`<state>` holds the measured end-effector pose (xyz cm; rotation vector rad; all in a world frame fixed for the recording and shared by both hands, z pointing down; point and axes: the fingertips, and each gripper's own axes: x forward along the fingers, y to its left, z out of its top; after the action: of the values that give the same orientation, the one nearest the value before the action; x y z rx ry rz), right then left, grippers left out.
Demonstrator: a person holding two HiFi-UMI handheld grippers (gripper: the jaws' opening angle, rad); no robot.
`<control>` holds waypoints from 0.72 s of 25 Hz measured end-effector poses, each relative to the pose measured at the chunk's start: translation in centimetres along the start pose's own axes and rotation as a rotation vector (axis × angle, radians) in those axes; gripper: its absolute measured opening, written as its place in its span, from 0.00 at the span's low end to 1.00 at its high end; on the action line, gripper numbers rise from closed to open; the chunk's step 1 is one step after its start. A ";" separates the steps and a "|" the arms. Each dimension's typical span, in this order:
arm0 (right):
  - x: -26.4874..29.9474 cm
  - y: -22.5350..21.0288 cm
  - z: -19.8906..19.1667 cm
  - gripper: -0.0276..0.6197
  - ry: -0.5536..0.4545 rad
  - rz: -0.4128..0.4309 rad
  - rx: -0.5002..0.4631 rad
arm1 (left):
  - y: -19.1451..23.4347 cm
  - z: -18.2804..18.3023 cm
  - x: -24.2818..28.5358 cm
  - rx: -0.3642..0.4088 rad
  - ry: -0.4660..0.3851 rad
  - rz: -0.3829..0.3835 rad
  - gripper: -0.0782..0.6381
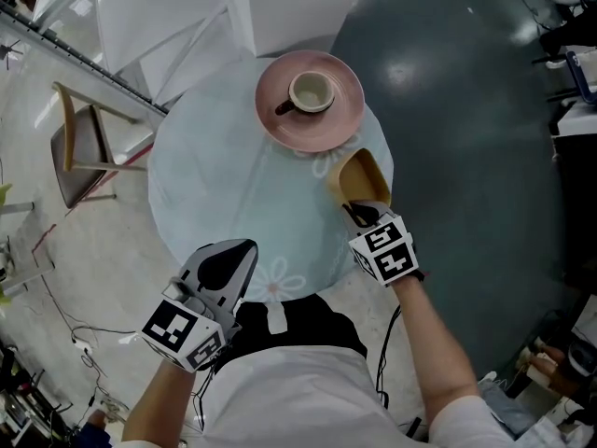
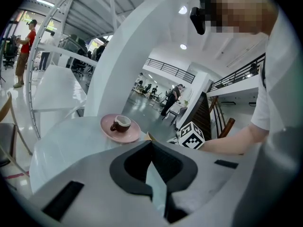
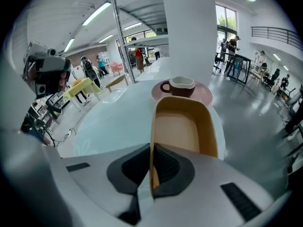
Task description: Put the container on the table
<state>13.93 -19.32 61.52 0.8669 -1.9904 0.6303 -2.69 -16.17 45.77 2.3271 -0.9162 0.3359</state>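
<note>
A tan, open-topped container (image 1: 364, 177) (image 3: 182, 126) sits at the right rim of the round pale-blue table (image 1: 215, 175), just in front of the pink plate. My right gripper (image 1: 362, 213) (image 3: 152, 148) is shut on the container's near wall, one jaw inside and one outside. Whether its base touches the table I cannot tell. My left gripper (image 1: 244, 247) (image 2: 151, 143) hovers over the table's near edge, its jaws together and nothing between them.
A pink plate (image 1: 340, 124) (image 2: 106, 127) (image 3: 207, 97) carrying a brown-and-white cup (image 1: 311, 91) (image 2: 121, 123) (image 3: 182, 85) stands at the table's far side. A wooden chair (image 1: 84, 143) is to the left and a white column (image 1: 289, 7) behind. Dark floor (image 1: 466, 110) lies to the right.
</note>
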 end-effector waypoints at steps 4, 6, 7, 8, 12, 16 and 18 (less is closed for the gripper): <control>0.7 0.1 -0.1 0.08 0.018 0.001 -0.030 | 0.1 -0.1 0.3 -0.007 0.000 0.004 0.14; 1.1 0.3 -0.2 0.08 0.026 0.001 -0.041 | 0.3 -0.2 0.4 -0.011 0.000 0.005 0.14; 1.3 0.4 -0.2 0.08 0.030 0.001 -0.047 | 0.4 -0.2 0.4 -0.012 0.001 0.005 0.14; 1.5 0.5 -0.2 0.08 0.034 0.000 -0.053 | 0.4 -0.3 0.5 -0.013 0.002 0.005 0.14; 2.0 0.9 -0.1 0.08 0.055 0.001 -0.080 | 0.4 -0.3 0.6 -0.017 0.007 0.004 0.14; 2.6 1.1 -0.2 0.08 0.083 -0.003 -0.109 | 0.5 -0.4 0.7 -0.020 0.013 0.005 0.14; 2.9 1.3 -0.2 0.08 0.091 -0.012 -0.125 | 0.6 -0.5 0.8 -0.021 0.015 0.006 0.14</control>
<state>11.90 -19.35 64.02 0.7606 -1.9200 0.5229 -2.55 -16.59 46.77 2.3000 -0.9157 0.3444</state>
